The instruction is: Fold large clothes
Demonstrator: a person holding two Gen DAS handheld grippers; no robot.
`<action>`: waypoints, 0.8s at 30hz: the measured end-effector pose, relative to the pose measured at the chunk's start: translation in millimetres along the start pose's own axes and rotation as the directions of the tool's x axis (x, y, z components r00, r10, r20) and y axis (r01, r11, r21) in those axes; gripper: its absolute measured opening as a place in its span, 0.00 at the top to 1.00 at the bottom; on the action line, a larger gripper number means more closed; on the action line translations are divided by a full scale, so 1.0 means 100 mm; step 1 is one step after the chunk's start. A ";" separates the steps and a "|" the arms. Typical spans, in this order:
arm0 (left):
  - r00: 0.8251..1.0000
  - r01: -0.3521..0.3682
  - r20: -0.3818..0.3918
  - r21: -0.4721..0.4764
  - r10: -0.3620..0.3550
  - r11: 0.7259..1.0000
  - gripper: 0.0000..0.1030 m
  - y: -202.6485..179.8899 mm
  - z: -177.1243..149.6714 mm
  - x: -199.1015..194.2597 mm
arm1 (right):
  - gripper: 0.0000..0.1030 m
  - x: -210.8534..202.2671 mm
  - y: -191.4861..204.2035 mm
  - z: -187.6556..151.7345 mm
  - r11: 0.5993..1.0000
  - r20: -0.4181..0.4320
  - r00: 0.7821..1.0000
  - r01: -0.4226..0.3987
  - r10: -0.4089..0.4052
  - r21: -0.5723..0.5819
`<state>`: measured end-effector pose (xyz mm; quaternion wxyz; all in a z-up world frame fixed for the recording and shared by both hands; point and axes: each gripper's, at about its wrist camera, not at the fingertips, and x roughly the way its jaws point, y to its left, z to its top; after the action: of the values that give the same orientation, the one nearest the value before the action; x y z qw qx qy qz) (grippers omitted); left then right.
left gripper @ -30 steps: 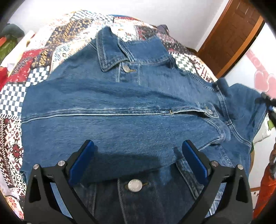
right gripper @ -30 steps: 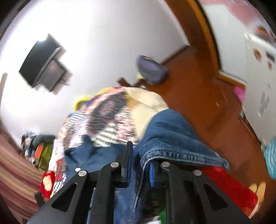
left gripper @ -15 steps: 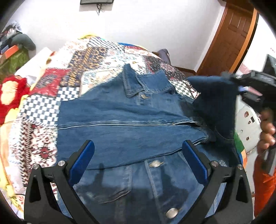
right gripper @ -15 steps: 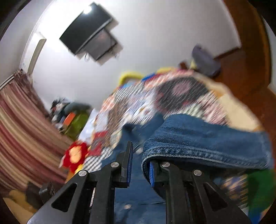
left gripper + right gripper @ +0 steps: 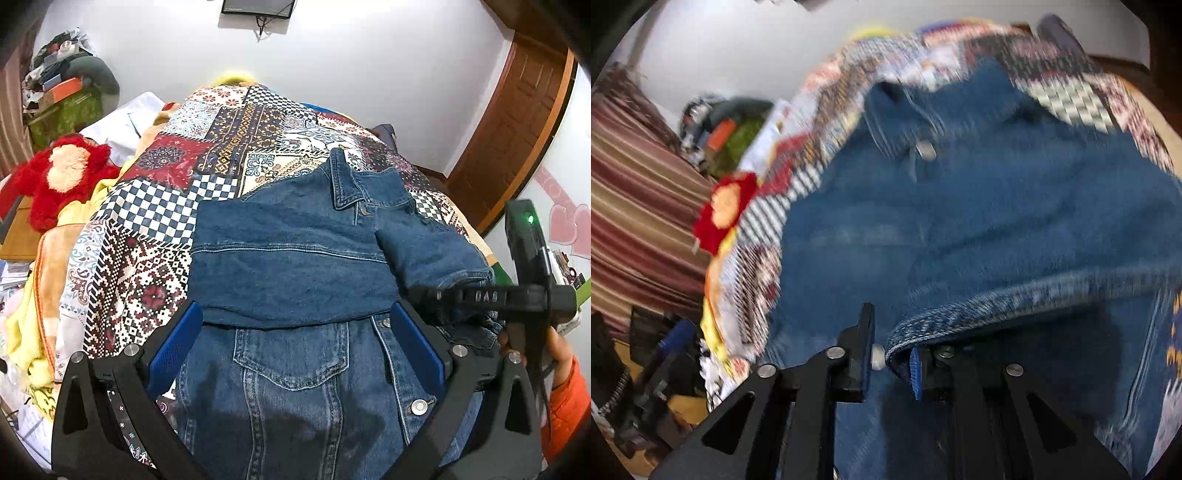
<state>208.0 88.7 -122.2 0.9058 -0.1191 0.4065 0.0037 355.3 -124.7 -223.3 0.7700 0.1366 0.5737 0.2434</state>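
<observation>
Right hand-held gripper [image 5: 892, 363] pinches sleeve [image 5: 432, 251] over jacket [image 5: 295, 266]; left [image 5: 295, 354] wide, empty; thin edge grip may slip, spoiling fold.

A denim jacket [image 5: 295, 258] lies front-up on the patchwork quilt [image 5: 177, 206] covering the bed, collar toward the far wall, 1 sleeve folded across the chest. The left tool [image 5: 295, 347] hangs above its lower front, blue pads spread wide, touching nothing. At the right, the right tool [image 5: 480, 295] holds the other sleeve over the jacket. A red plush toy [image 5: 62, 177] sits left.
</observation>
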 end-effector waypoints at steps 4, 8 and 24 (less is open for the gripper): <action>1.000 0.012 -0.008 0.010 -0.012 1.000 0.01 -0.11 -0.03 0.00 | 0.86 -0.01 -0.05 -0.16 1.000 -0.075 0.997 0.019 -0.019 0.001; 1.000 0.024 -0.012 0.057 -0.023 0.998 0.01 -0.31 0.01 0.01 | 0.86 -0.20 -0.06 -0.28 0.999 -0.077 0.997 -0.010 0.007 -0.035; 0.983 0.174 -0.121 0.356 -0.139 0.918 0.01 -1.80 0.46 0.59 | 0.86 -1.83 -0.94 -0.39 0.977 0.323 0.924 0.212 -0.204 0.012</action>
<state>300.0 -80.9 -97.8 0.8895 0.0194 0.4312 -0.1501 298.1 -304.1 -131.2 0.8763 0.1040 0.4487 0.1415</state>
